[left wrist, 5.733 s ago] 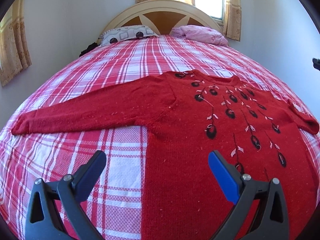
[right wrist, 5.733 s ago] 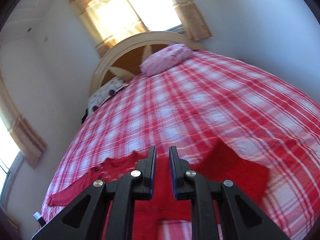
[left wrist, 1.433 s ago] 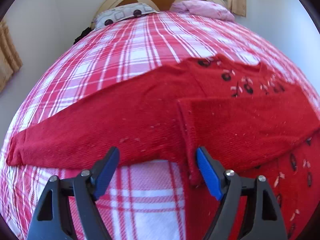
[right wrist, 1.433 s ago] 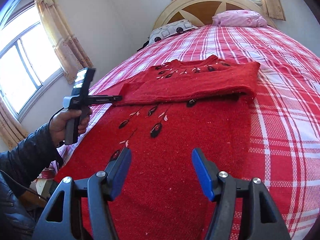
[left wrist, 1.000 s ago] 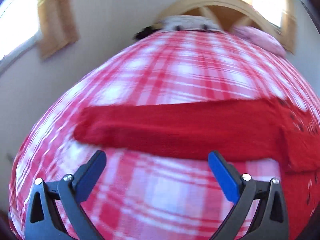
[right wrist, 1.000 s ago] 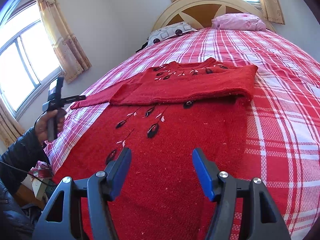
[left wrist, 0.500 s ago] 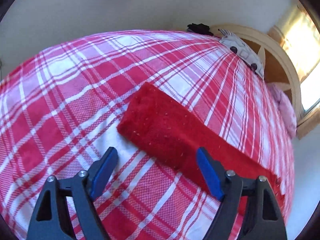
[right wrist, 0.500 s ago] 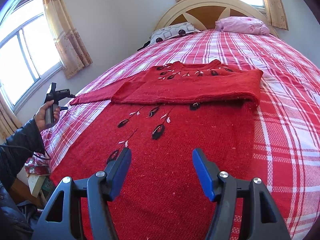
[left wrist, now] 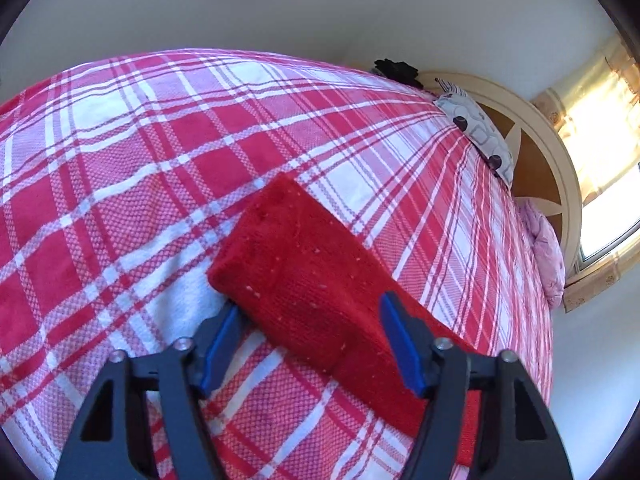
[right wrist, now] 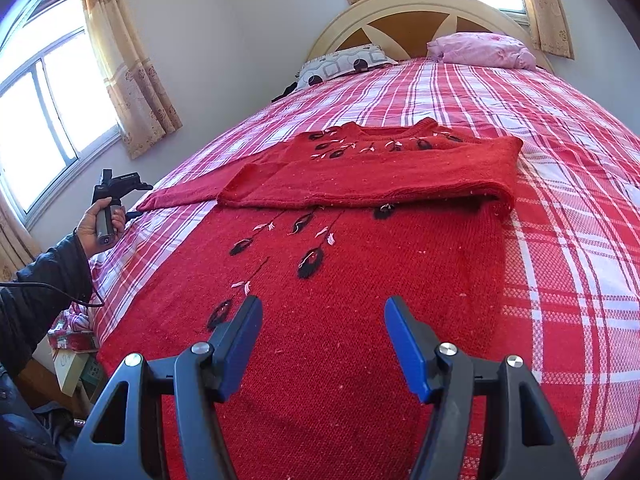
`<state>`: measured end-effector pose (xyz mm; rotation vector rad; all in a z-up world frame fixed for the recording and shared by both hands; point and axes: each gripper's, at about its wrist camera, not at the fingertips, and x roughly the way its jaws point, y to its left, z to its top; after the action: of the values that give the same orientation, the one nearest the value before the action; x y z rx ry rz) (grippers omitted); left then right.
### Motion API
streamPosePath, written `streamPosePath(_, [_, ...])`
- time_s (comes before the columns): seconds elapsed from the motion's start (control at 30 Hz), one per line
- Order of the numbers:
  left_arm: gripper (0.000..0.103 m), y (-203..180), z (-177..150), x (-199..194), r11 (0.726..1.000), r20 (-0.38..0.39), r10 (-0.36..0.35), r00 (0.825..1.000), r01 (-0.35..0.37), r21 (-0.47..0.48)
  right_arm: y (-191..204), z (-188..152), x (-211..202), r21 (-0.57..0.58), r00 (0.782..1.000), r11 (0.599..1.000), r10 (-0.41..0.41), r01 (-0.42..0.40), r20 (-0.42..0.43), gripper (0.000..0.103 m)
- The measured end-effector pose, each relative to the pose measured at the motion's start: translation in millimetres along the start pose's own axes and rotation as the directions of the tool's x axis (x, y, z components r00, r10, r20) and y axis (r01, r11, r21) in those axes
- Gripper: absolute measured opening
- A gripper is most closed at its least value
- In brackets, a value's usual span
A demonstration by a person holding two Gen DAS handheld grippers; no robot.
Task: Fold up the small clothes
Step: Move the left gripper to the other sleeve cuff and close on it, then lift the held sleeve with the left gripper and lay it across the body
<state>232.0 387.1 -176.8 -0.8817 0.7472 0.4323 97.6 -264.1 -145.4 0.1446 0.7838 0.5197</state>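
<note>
Red-and-white plaid bedspread [left wrist: 120, 168] fills the left wrist view, with the red sweater's sleeve [left wrist: 312, 280] lying flat across it, cuff end outward; the left gripper [left wrist: 308, 344] has just been closing, its blue pads straddling the sleeve, one at its lower edge, one over the knit, not yet visibly pinching. Right wrist view: the red sweater [right wrist: 360, 264] lies on the bed with its right sleeve folded across the chest, right gripper [right wrist: 320, 340] hovering spread and empty above the hem, while a hand [right wrist: 98, 222] at the far sleeve holds the other gripper.
</note>
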Motion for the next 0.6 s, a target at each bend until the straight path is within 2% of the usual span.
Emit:
streamPosePath(0.03, [0.049,1,2,1,1.0,0.0,0.004,1.0,-0.004,0.0,0,0,0,-0.001,1.0,1.0,-0.001,0.001,-0.001,0.064])
streamPosePath(0.07, [0.041,3,3,2,1.0,-0.003,0.002,1.0,-0.002,-0.008,0,-1,1,-0.001,1.0,1.0,-0.001,0.001,-0.003,0.064])
streamPosePath(0.13, [0.011,9,7,6,0.999,-0.02,-0.013,1.0,0.013,-0.031,1,-1,3,-0.003,1.0,1.0,-0.001,0.0,-0.005,0.064])
streamPosePath(0.23, [0.007,13,9,5,0.998,-0.012,-0.028,1.0,0.027,-0.051,2,-2,4,-0.006,1.0,1.0,0.001,-0.001,-0.007,0.064])
streamPosePath(0.33, [0.006,3,5,-5,0.999,0.021,-0.041,0.999,0.041,-0.003,2,-2,4,-0.006,1.0,1.0,0.0,0.0,-0.007,0.064])
streamPosePath(0.53, [0.006,-41,-4,-30,0.987,0.042,-0.136,0.99,0.132,0.097,-2,-2,4,0.016,1.0,1.0,0.001,-0.001,0.001,0.064])
streamPosePath(0.6, [0.005,-63,-10,-41,0.975,0.043,-0.189,0.981,0.182,0.13,-3,-1,3,0.017,1.0,1.0,0.002,-0.002,0.001,0.064])
